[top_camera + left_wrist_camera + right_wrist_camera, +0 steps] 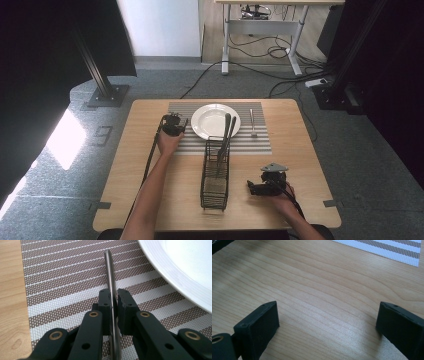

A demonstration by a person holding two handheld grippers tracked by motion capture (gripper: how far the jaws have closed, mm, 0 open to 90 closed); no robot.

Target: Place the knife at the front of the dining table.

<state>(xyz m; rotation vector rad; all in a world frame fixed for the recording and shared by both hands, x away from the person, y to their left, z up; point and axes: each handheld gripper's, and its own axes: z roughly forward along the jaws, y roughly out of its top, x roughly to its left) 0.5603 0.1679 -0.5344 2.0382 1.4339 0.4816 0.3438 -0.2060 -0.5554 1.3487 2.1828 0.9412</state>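
My left gripper point(113, 293) is shut on a thin metal utensil point(110, 270), seen edge-on, which runs forward low over the striped placemat point(62, 277); I cannot tell what kind it is. The white plate point(180, 267) lies just to its right. In the high view the left gripper point(172, 124) sits at the plate's point(212, 120) left side. My right gripper point(327, 307) stands open over bare wood with nothing between its fingers. In the high view the right gripper point(255, 187) rests near the front right of the table, beside the wire caddy point(215, 180).
The black wire caddy holds dark-handled utensils point(226, 135) leaning towards the plate. Another metal utensil point(252, 122) lies on the placemat point(250, 145) right of the plate. Bare tabletop point(135, 165) flanks the caddy. Cables trail from both grippers.
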